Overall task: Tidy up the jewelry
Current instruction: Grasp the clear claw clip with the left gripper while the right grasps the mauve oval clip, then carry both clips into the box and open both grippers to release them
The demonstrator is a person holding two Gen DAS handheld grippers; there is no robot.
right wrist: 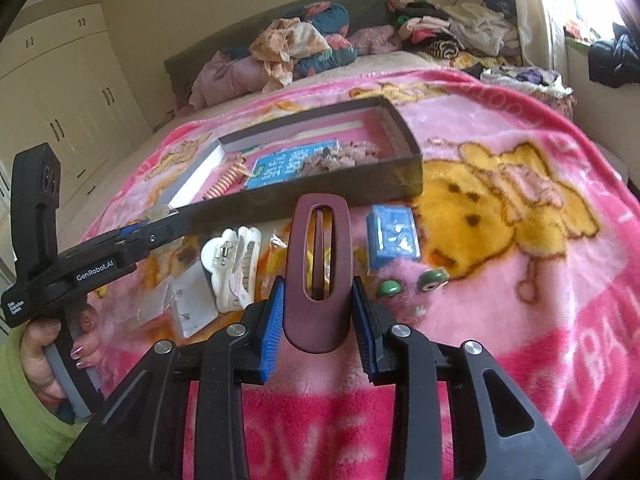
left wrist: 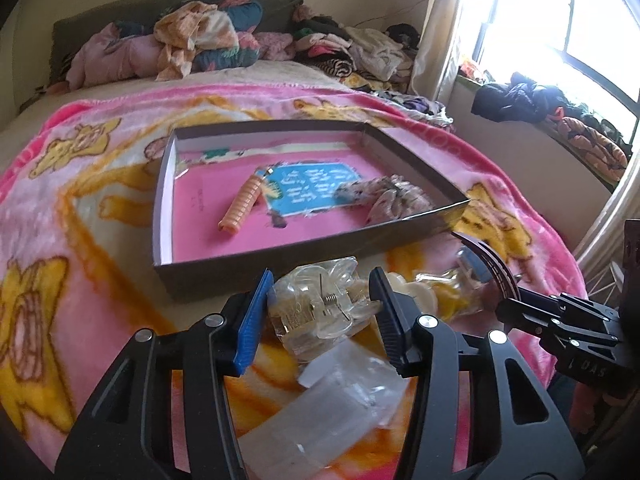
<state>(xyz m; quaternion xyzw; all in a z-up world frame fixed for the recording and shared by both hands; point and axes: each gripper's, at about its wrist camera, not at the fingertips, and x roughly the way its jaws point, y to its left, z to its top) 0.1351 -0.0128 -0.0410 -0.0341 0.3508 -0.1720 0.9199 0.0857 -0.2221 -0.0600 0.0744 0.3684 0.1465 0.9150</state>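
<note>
A shallow dark box (left wrist: 280, 250) with a pink floor lies on the bed; it also shows in the right wrist view (right wrist: 304, 204). Inside lie an orange comb clip (left wrist: 242, 204) and a patterned scrunchie (left wrist: 384, 196). My left gripper (left wrist: 320, 312) is shut on a clear claw clip (left wrist: 316, 308), just in front of the box's near wall. My right gripper (right wrist: 318, 304) is shut on a maroon oval hair clip (right wrist: 318, 268) and holds it above the blanket, in front of the box. That clip shows at the right of the left wrist view (left wrist: 494, 264).
On the pink blanket (right wrist: 520, 280) lie a white claw clip (right wrist: 234, 268), a blue packet (right wrist: 394, 236), two green earrings (right wrist: 412, 284) and clear plastic bags (left wrist: 336, 400). Piled clothes (left wrist: 208, 40) sit at the head of the bed. A window sill (left wrist: 560, 120) is to the right.
</note>
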